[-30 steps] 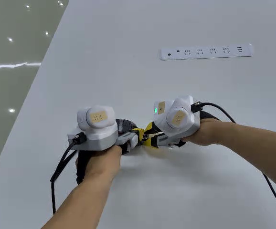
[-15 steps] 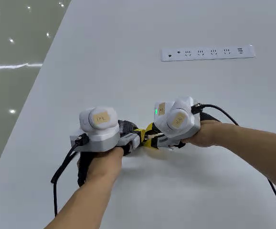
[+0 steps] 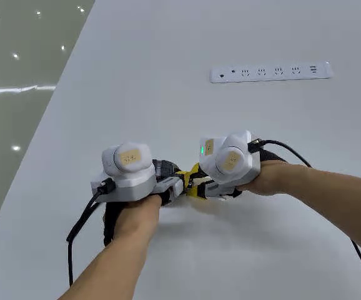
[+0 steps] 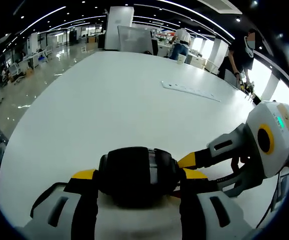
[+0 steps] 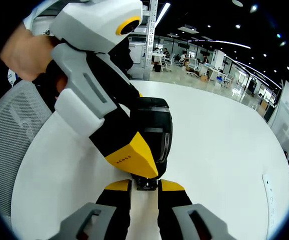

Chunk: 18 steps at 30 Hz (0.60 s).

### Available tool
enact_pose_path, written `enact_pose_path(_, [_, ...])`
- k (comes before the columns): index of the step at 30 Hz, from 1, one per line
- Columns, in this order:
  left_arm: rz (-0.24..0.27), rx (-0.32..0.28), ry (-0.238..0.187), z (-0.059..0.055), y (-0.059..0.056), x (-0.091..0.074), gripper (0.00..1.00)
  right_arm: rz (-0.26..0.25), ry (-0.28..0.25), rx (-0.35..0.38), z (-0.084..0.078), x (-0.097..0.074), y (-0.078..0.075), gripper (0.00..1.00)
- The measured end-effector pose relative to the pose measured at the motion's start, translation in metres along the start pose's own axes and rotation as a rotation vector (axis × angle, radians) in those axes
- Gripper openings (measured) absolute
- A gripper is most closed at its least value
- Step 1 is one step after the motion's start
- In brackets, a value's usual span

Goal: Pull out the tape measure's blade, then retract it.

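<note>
Right gripper view gives the key detail: the right claw [image 5: 145, 189] is pinched narrow on a small dark tab, which I take for the hook [image 5: 145, 183] at the blade's end. The tab sits right at the mouth of the tape [image 5: 155, 131]. In the left gripper view the left claw [image 4: 137, 187] is clamped across the tape's black case, with the right claw coming in from the right, just beside it. The tape sits between the two claws, low over the near part of the table [image 3: 168, 75].

The step in hand looks like the start of the pull. To do it well:
- Keep the left claw fixed as the anchor.
- Draw the right claw straight away along the line of the mouth, with no twist, so the blade comes out flat.
- Keep the pinch firm, since the spring will likely tug back.
- When retracting, walk the hook back to the case rather than letting go, so the blade does not snap in.

What is hard to make out:
- No length of blade shows yet.
- The hook is mostly covered by the jaw pads, so the depth of the grip cannot be judged.
- In the head view the two gripper bodies cover most of the tape, and I cannot tell whether the case rests on the table or hangs just above it.
- No lock button can be made out.

A power strip [image 3: 271, 70] lies well apart, at the far side.
</note>
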State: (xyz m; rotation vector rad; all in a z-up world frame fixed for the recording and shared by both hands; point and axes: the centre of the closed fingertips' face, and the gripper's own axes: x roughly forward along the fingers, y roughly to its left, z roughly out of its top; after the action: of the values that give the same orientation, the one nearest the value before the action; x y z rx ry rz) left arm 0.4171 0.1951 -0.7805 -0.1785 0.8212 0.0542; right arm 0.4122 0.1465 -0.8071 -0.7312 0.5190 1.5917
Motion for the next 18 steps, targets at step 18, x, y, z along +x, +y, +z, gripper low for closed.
enact_pose_path(18, [-0.035, 0.063, -0.020, -0.006, 0.000, -0.017, 0.72, -0.033, 0.011, 0.015, -0.010, -0.023, 0.009, 0.27])
